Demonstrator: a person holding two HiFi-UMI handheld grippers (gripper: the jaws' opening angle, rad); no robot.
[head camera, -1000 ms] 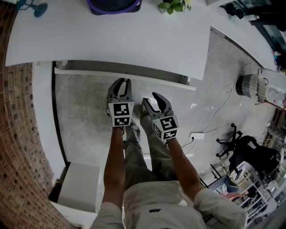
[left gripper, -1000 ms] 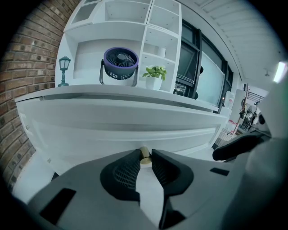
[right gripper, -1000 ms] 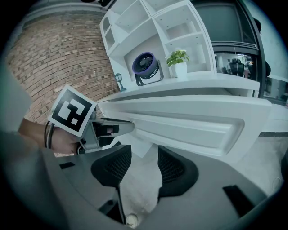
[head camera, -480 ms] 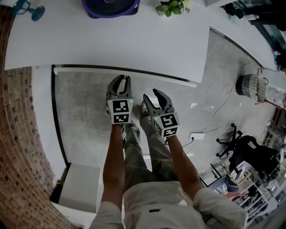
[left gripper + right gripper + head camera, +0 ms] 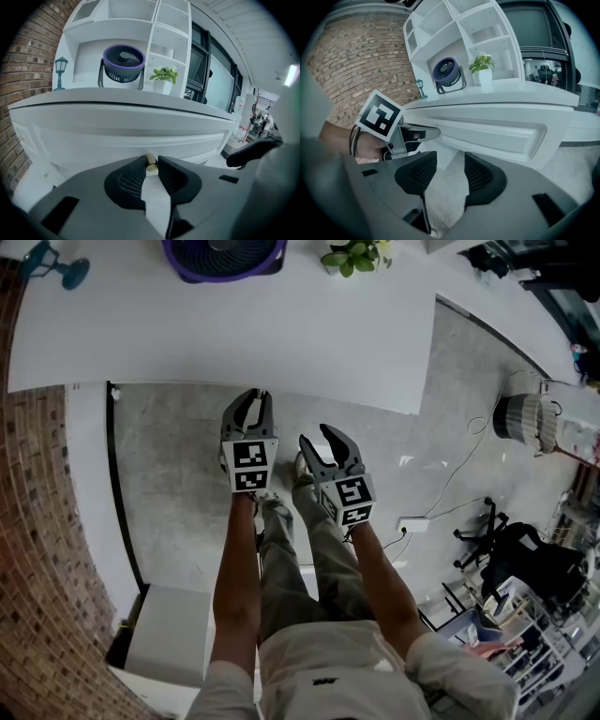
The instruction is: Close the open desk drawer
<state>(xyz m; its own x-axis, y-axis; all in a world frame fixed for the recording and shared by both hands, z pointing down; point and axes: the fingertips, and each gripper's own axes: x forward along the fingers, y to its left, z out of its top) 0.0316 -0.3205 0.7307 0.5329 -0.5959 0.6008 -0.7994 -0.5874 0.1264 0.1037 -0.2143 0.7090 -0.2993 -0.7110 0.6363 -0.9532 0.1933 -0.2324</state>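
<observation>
On the desk [image 5: 281, 343] the fan [image 5: 223, 253] is set at 12 o'clock, the plant [image 5: 352, 255] at its 3 o'clock and the lamp [image 5: 54, 262] at its 9 o'clock, while the knob [image 5: 150, 162] of the drawer front [image 5: 117, 133] below is enclosed by the left gripper [image 5: 252, 398], the right gripper [image 5: 315, 437] being held at its 4 o'clock

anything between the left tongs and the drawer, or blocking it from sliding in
Nothing visible does. The left tongs are shut on the small knob of the drawer front. From the head view no part of the drawer shows past the desk top edge, so it looks fully in.
</observation>
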